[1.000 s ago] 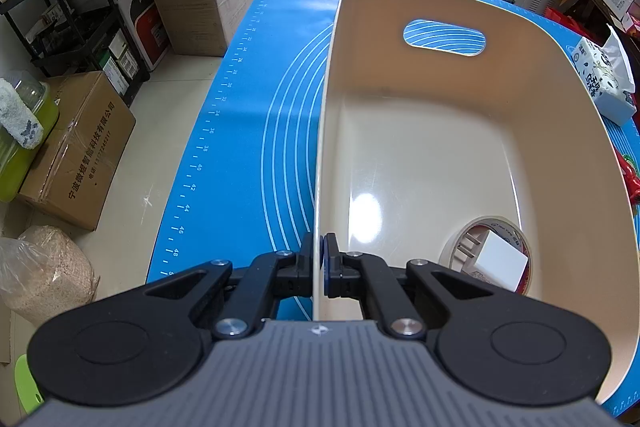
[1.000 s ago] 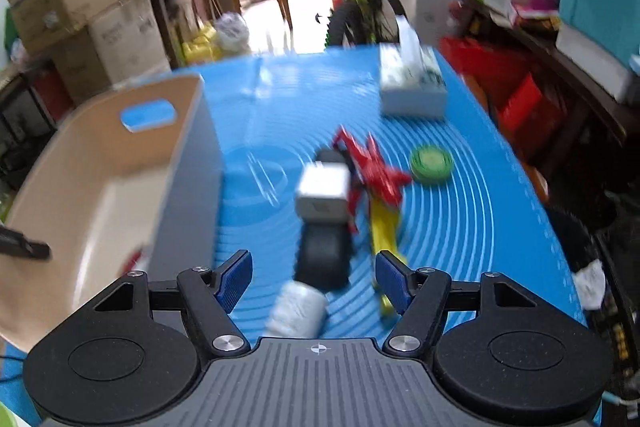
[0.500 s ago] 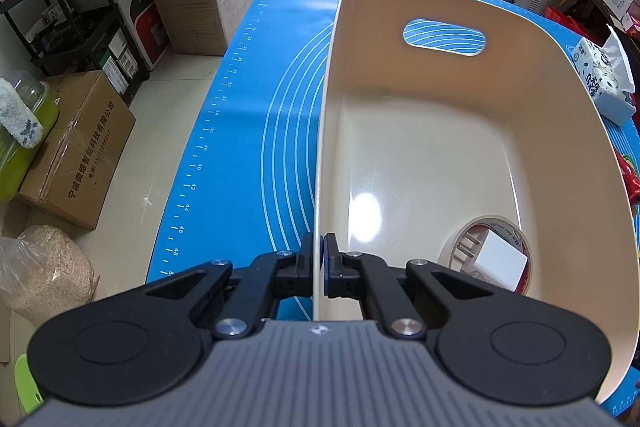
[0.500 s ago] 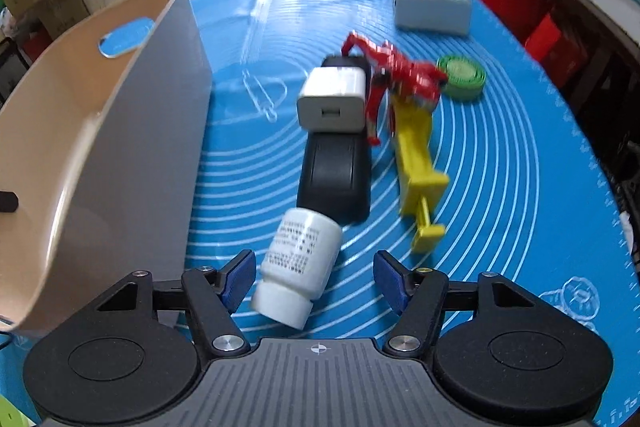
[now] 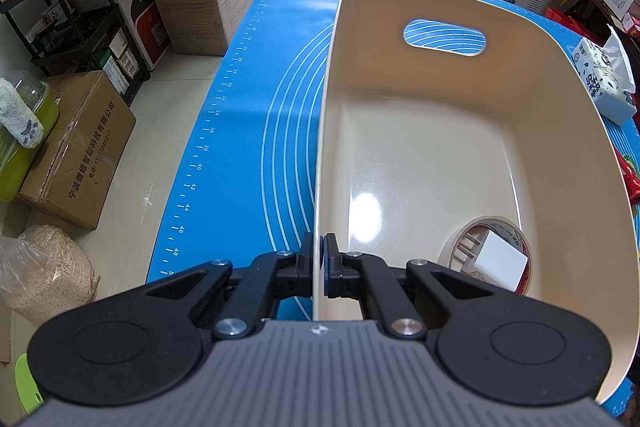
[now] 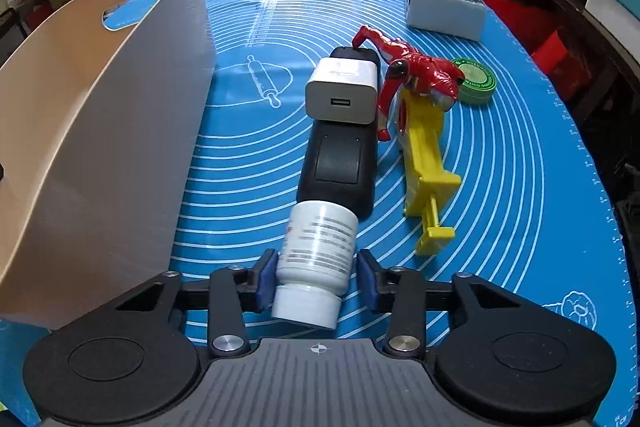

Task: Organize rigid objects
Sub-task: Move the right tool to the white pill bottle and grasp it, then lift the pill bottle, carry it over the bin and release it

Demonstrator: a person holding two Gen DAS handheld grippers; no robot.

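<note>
The left gripper (image 5: 321, 263) has its fingers pinched tight on the thin near-left wall of the beige plastic bin (image 5: 440, 155), one finger outside and one inside the rim. The bin is smooth and glossy, with rounded corners and an oval handle cut-out in its far wall. Inside it, in the near-right corner, lies a roll of clear tape (image 5: 490, 253) with a white charger block (image 5: 500, 261) resting in its ring.

The right gripper (image 6: 317, 281) has its fingers closing to a narrow gap around a white pill bottle (image 6: 316, 259). The bottle lies on its side on the blue mat (image 6: 520, 187) near the table's near edge, cap toward the camera; the left blue pad looks against the bottle, the right one just beside it.

The bottle's base touches a black remote (image 6: 340, 167), matte and oblong, running toward the far edge. A white USB charger (image 6: 343, 93) sits on the remote. Just right of them lie a glossy red toy figure (image 6: 424, 75) over a yellow plastic toy (image 6: 426, 155), and a flat green round tin (image 6: 476, 79). A tissue pack (image 6: 444, 7) stands near the far right corner.
</note>
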